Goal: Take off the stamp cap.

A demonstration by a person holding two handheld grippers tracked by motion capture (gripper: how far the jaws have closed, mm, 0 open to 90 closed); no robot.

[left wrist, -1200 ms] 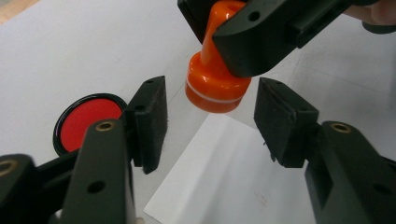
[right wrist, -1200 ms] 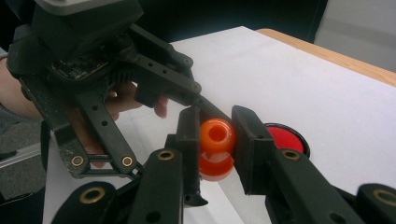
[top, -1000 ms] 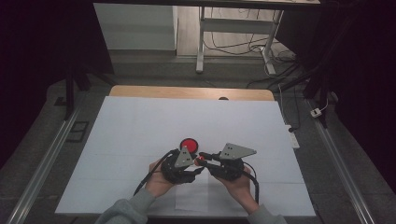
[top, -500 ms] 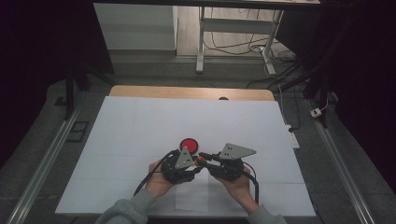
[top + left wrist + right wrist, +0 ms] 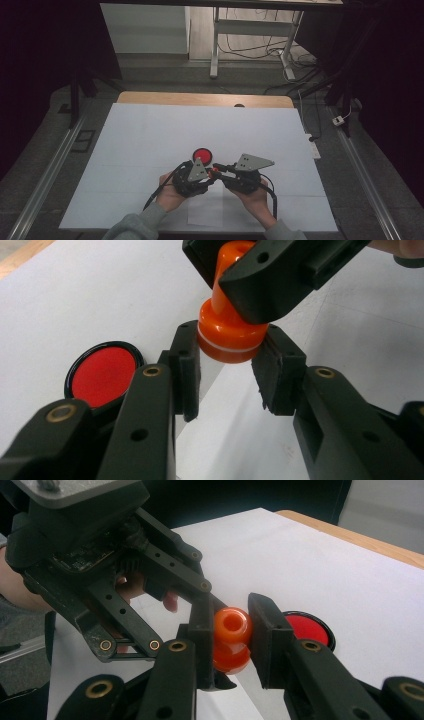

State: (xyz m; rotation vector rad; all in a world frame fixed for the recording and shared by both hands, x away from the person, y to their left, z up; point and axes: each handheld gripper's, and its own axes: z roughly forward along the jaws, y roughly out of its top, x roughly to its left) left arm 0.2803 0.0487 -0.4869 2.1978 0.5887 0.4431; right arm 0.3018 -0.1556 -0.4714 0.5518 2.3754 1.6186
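An orange stamp [image 5: 230, 337] with a knob handle hangs just above the white table [image 5: 150, 130], between both grippers. My right gripper [image 5: 232, 617] is shut on its handle [image 5: 231, 624]. My left gripper [image 5: 231, 342] has just been closing its jaws, and its pads now press on both sides of the stamp's round base. In the high view the two grippers meet tip to tip at the stamp [image 5: 214, 171], near the table's front middle. A round red ink pad [image 5: 202, 154] in a black rim lies on the table just beyond them, also seen as the ink pad [image 5: 102, 375] beside my left jaw.
A sheet of paper [image 5: 205, 210] lies at the front edge between the person's forearms. The table's wooden far edge [image 5: 200, 99] runs across the back. Metal rails [image 5: 45, 175] flank the table, and desk legs and cables [image 5: 280, 55] stand beyond it.
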